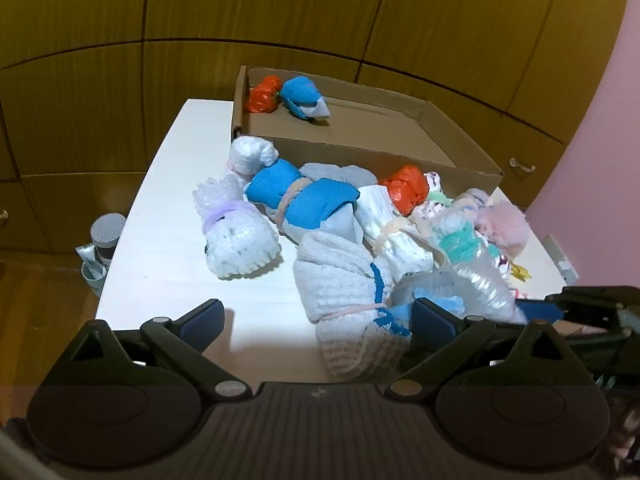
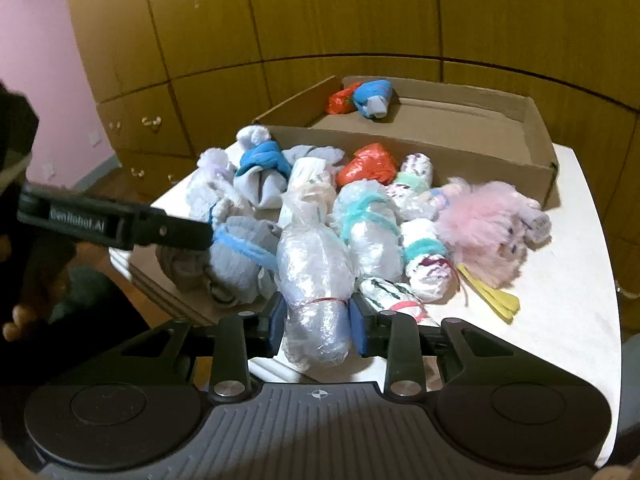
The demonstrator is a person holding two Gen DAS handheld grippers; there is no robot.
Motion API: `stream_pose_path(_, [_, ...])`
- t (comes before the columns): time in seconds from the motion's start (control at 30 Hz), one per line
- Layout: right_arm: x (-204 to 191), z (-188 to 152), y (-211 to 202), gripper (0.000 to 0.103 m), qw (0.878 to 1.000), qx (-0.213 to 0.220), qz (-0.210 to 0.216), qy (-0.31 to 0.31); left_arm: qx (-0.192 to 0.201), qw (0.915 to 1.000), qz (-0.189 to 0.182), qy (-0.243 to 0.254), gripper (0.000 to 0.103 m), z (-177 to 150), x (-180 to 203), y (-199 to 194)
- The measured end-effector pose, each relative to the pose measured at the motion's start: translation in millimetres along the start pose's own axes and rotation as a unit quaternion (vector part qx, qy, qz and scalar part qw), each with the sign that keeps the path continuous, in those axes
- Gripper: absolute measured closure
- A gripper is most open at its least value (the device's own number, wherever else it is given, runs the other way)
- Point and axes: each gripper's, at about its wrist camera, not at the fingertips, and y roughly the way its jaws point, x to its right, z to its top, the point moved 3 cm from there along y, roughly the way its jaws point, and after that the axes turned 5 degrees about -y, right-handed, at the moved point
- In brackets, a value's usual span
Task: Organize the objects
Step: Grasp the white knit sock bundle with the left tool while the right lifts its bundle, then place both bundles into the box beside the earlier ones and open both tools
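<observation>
A heap of tied bundles lies on the white table (image 1: 168, 248) in front of a cardboard box (image 1: 360, 151). My right gripper (image 2: 316, 320) is shut on a clear plastic bundle (image 2: 314, 276) tied with a red band, its blue pads (image 2: 357, 328) pressing both sides. My left gripper (image 1: 320, 316) stands open at the near edge of the heap. A white towel bundle (image 1: 340, 280) with a blue band lies between its fingers, untouched by the left pad (image 1: 204, 320). In the box's far corner sit an orange bundle (image 1: 262, 94) and a blue sock bundle (image 1: 304, 98).
The heap holds a blue sock roll (image 1: 304, 196), an orange bundle (image 2: 368, 168), a fluffy pink bundle (image 2: 488, 228) and yellow strips (image 2: 496, 300). Most of the box floor (image 2: 440, 120) is bare. Wooden cabinets stand behind; a small bin (image 1: 104, 248) sits on the floor at left.
</observation>
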Motion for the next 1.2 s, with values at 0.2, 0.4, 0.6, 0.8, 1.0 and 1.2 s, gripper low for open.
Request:
stream_pose_path(0.2, [18, -1, -13, 0.064, 0.997, 0.022, 0.042, 0.067, -0.009, 0.9997, 0.018, 0.012, 0.017, -3, 6, 8])
stream_pose_path(0.4, [17, 8, -27, 0.064, 0.994, 0.046, 0.054, 0.078, -0.009, 0.9987, 0.039, 0.030, 0.046, -2, 18, 21])
stream_pose_path(0.6, [24, 15, -40, 0.064, 0.993, 0.060, 0.054, 0.087, -0.008, 0.9977, 0.043, 0.051, 0.066, -2, 27, 19])
stream_pose_path(0.8, [37, 35, -50, 0.064, 0.991, 0.080, 0.055, 0.093, 0.005, 0.9980, 0.042, 0.047, 0.067, 9, 25, 3])
stream_pose_path(1.0, [52, 59, -54, 0.063, 0.990, 0.099, 0.050, 0.082, 0.023, 0.9979, 0.042, 0.043, 0.067, 42, 28, -14])
stream_pose_path(1.2, [84, 109, -44, 0.063, 0.991, 0.112, 0.029, 0.069, 0.058, 0.9957, 0.025, 0.068, 0.067, 130, 54, 9])
